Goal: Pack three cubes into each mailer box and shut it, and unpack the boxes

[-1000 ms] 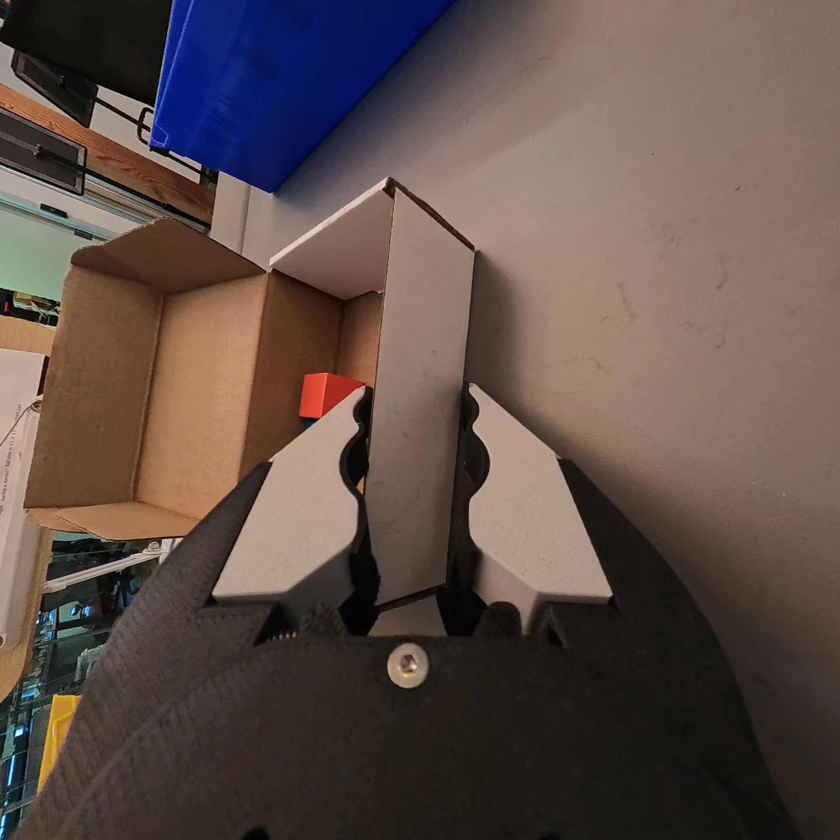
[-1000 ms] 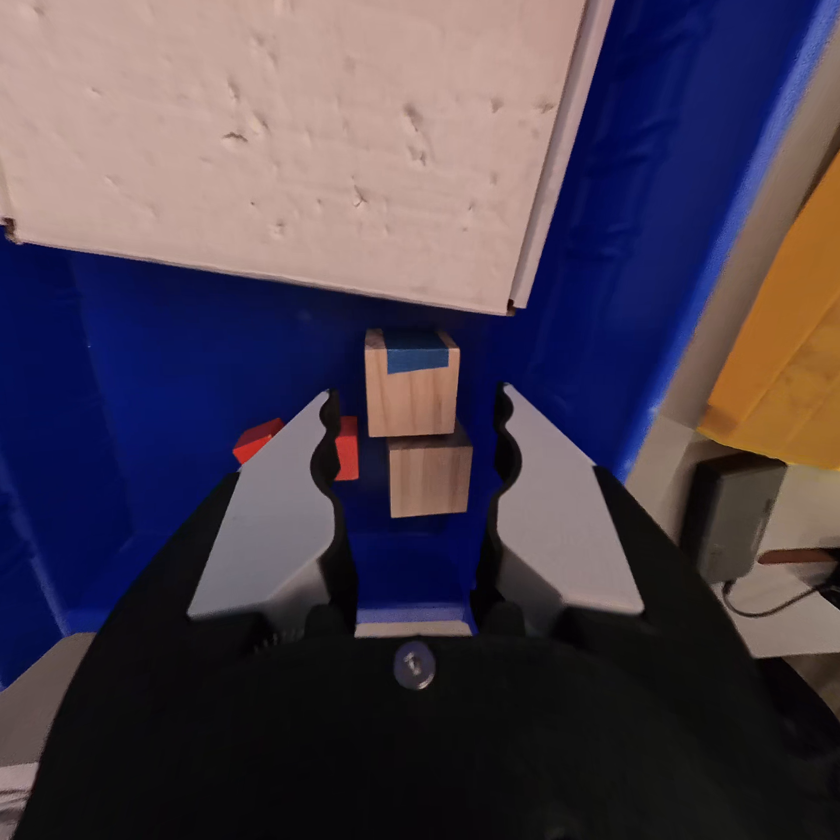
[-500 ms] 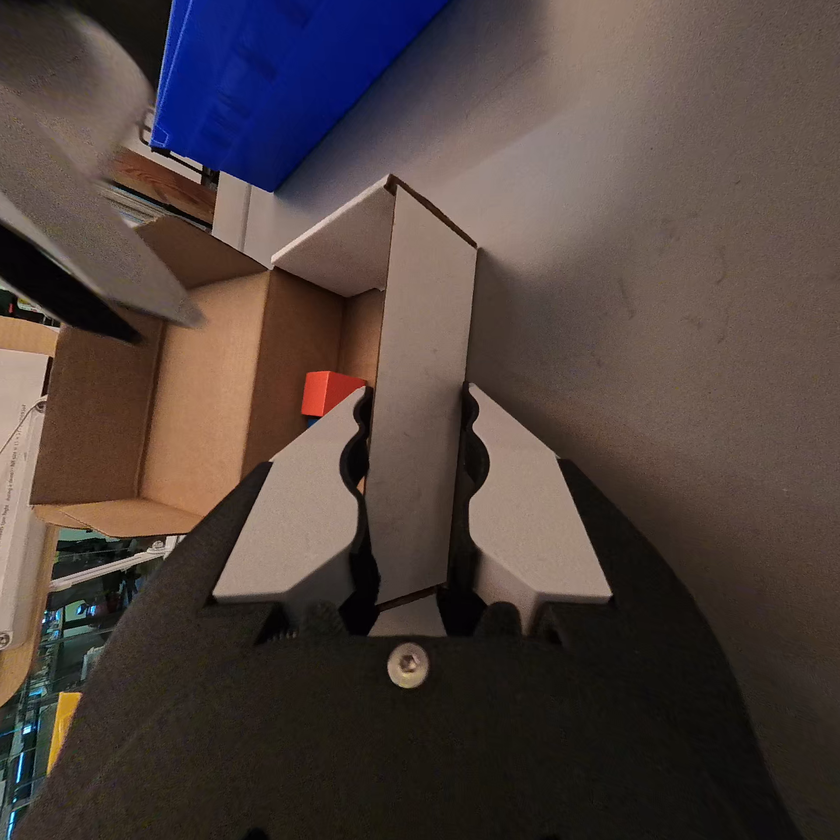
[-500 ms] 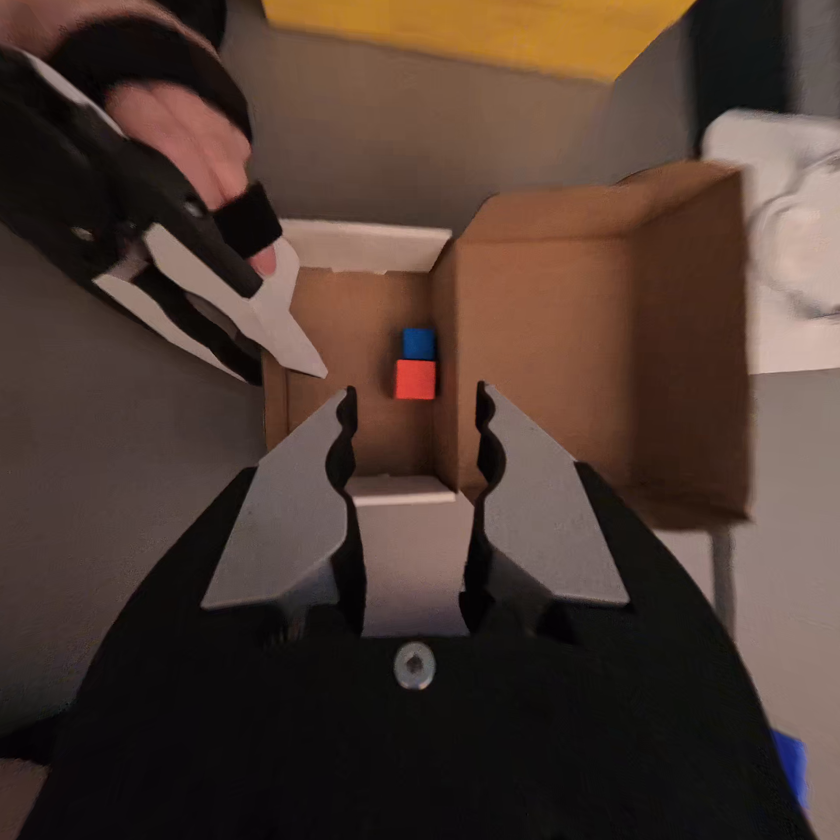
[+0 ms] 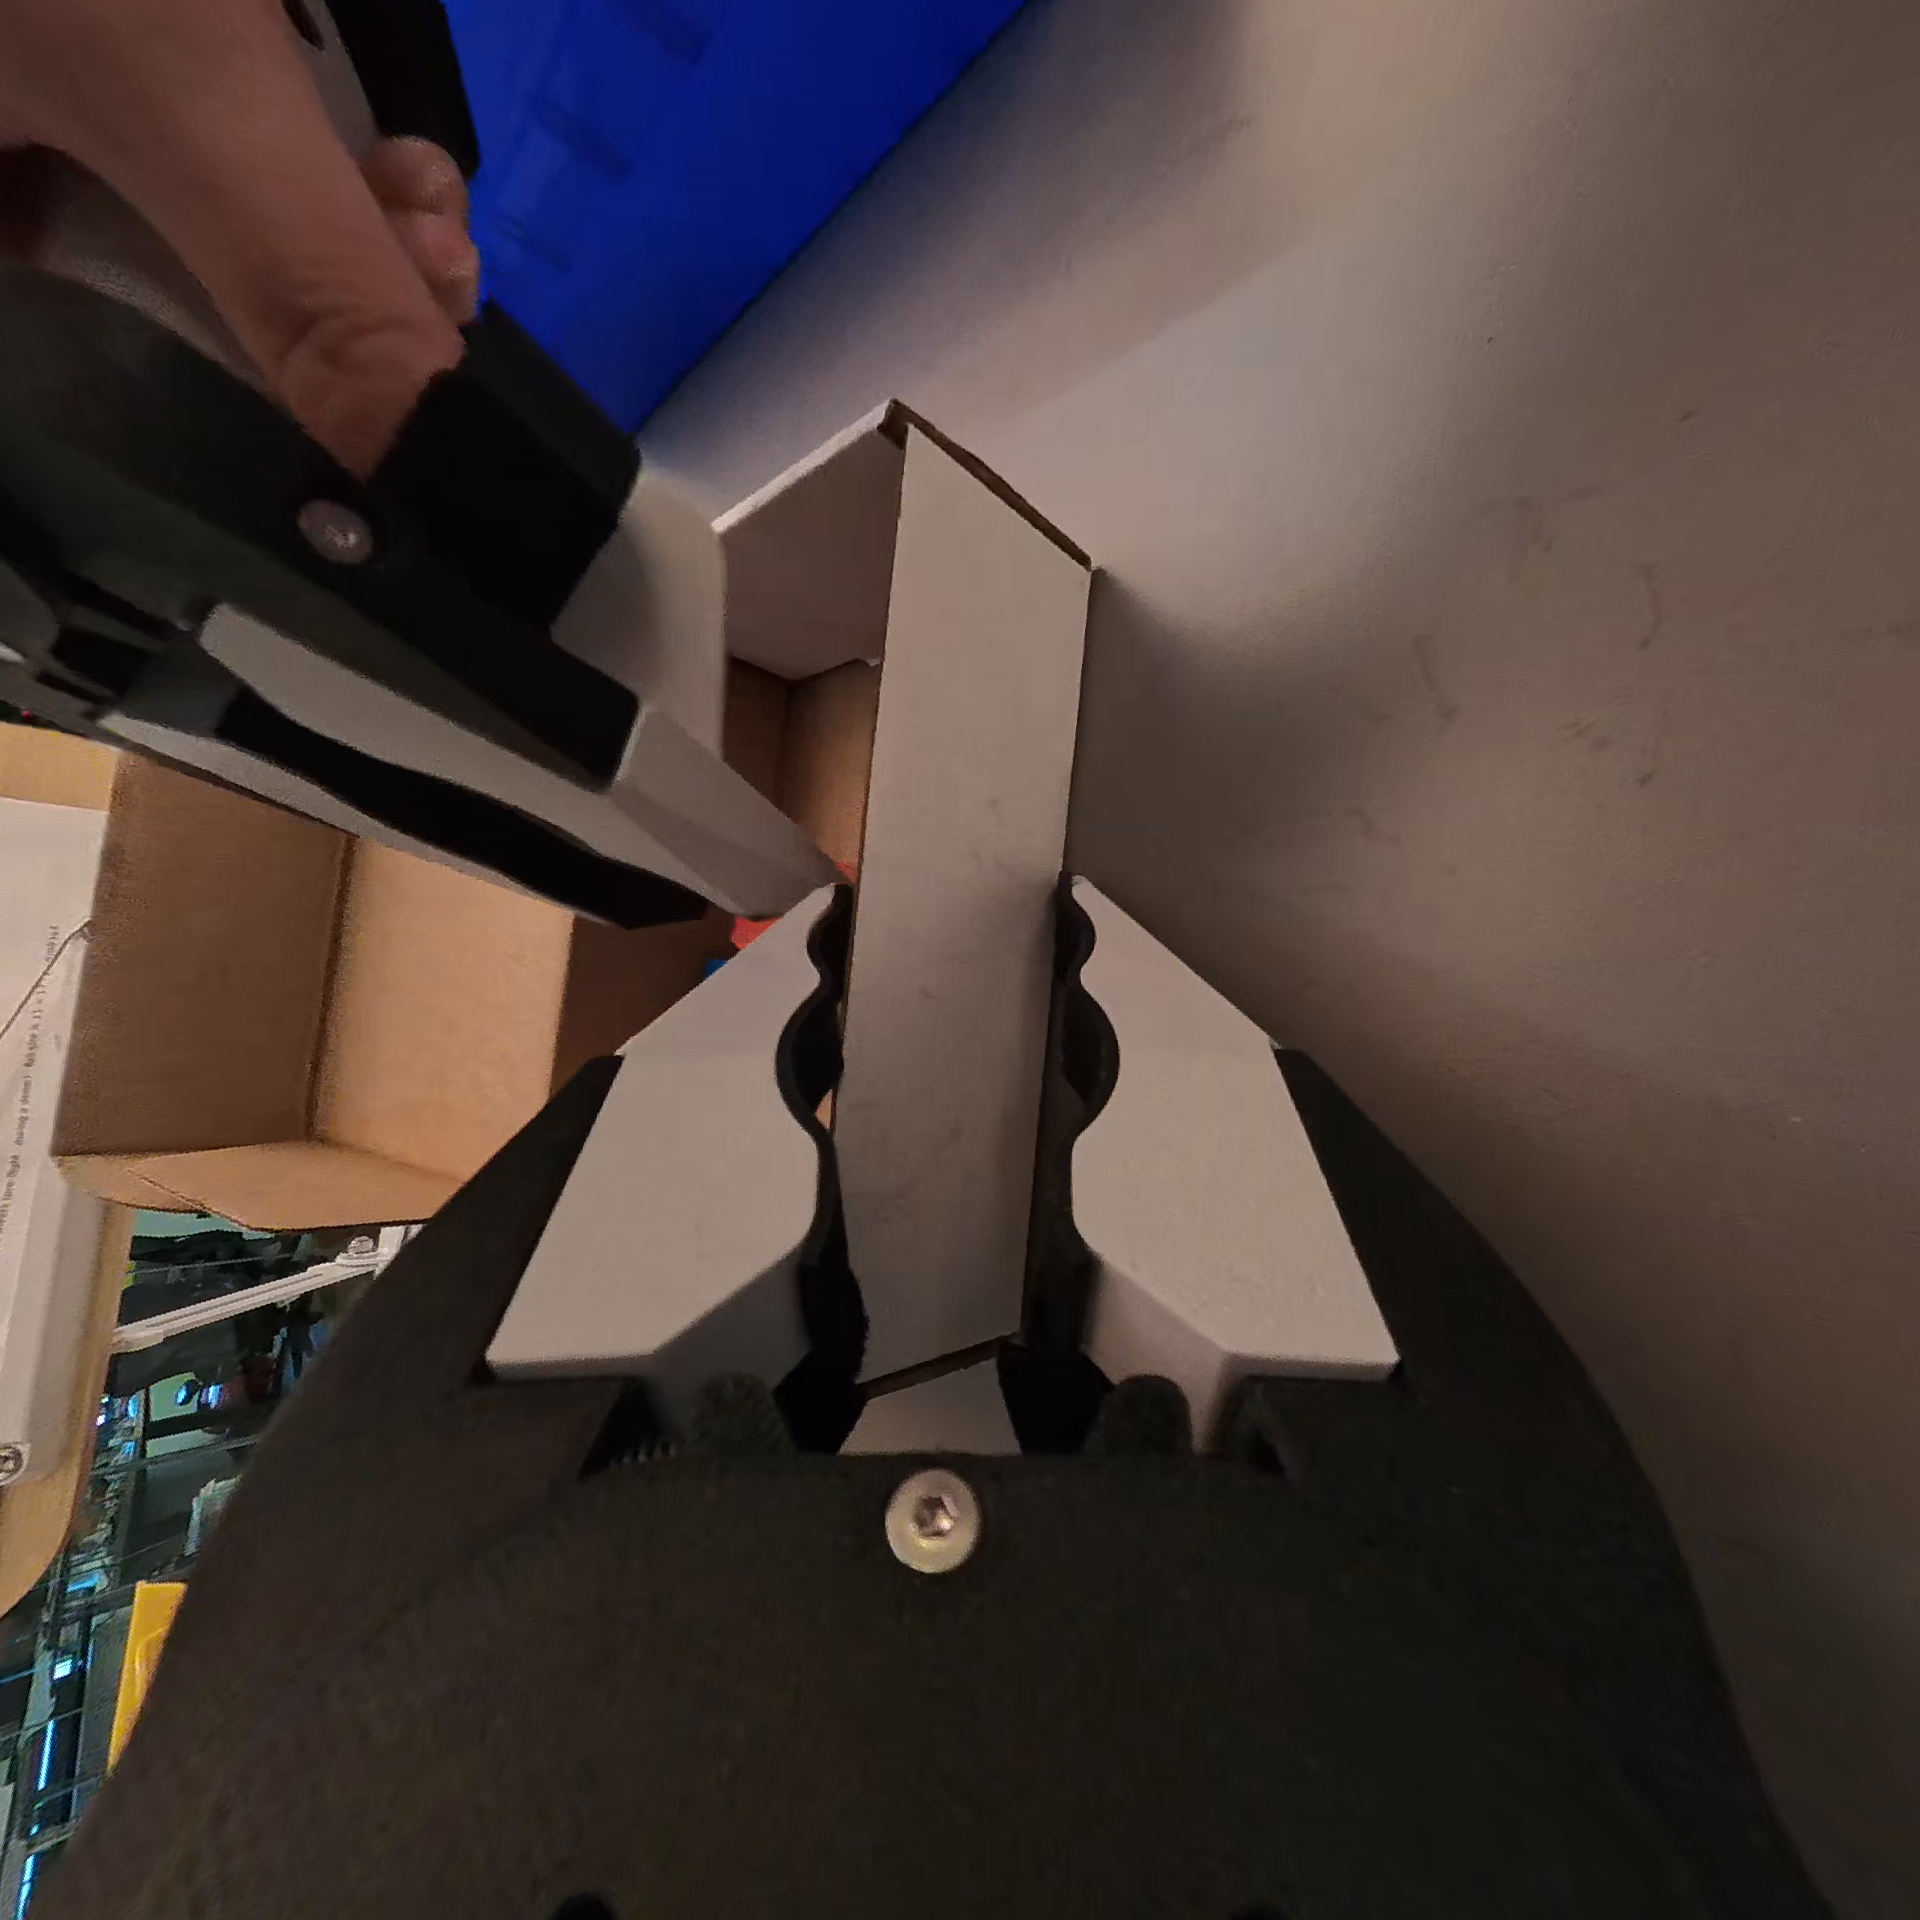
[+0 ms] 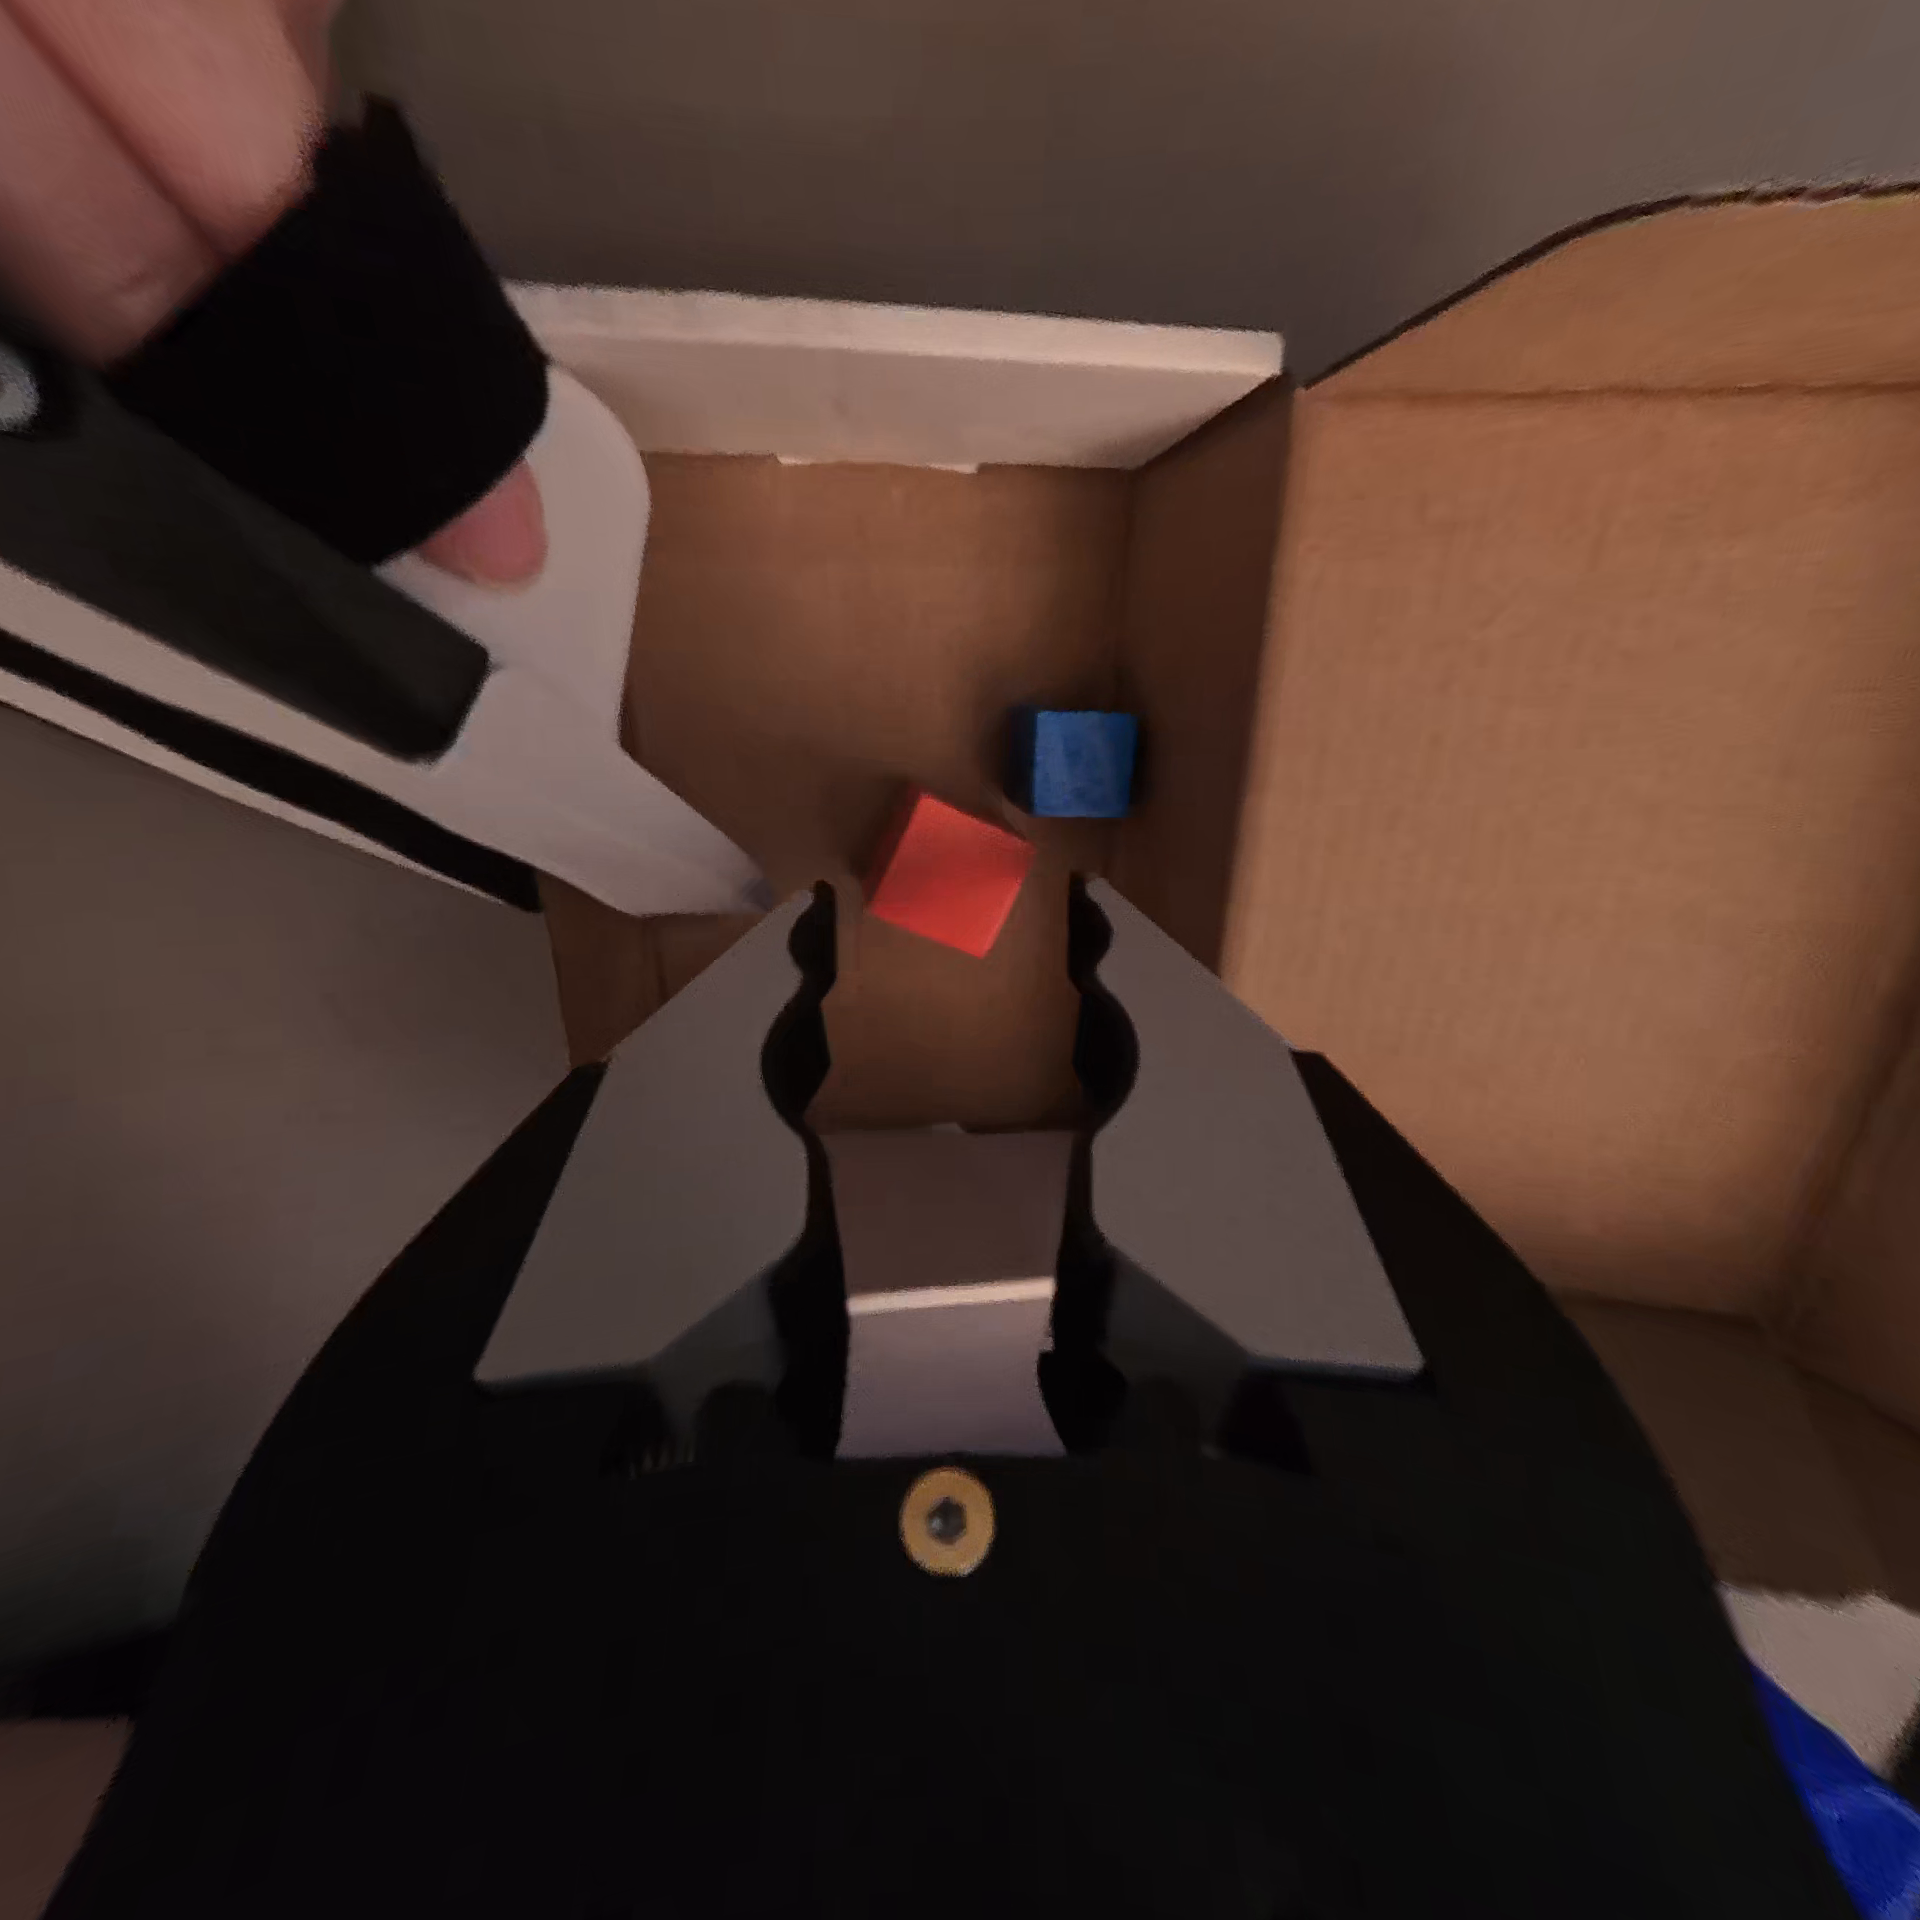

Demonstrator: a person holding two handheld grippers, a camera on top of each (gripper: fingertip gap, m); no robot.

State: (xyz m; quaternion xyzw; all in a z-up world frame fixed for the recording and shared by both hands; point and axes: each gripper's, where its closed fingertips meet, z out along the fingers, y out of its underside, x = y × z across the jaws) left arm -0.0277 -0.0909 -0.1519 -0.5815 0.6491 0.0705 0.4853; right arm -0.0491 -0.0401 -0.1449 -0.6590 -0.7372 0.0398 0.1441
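A mailer box, white outside and brown inside, lies open on the grey table (image 5: 1507,727). My left gripper (image 5: 948,888) is shut on its white side wall (image 5: 966,1091), which sits between both pads. My right gripper (image 6: 948,888) is open and empty, and hangs over the box with its fingertips just above the floor. A red cube (image 6: 951,883) lies on the box floor between and just past the fingertips, turned at an angle. A blue cube (image 6: 1075,758) sits beyond it against the lid-side wall. The left gripper (image 6: 665,873) shows at the box's left wall.
The box lid (image 6: 1558,779) stands open to the right of the cubes. A blue bin (image 5: 675,156) stands on the table beyond the box. The right gripper and the hand (image 5: 260,260) holding it fill the upper left of the left wrist view. White paper (image 5: 31,1039) lies past the lid.
My right gripper has swung from the blue bin to over the box and come down close to the cubes. The red cube now lies at an angle. My left gripper has not moved.
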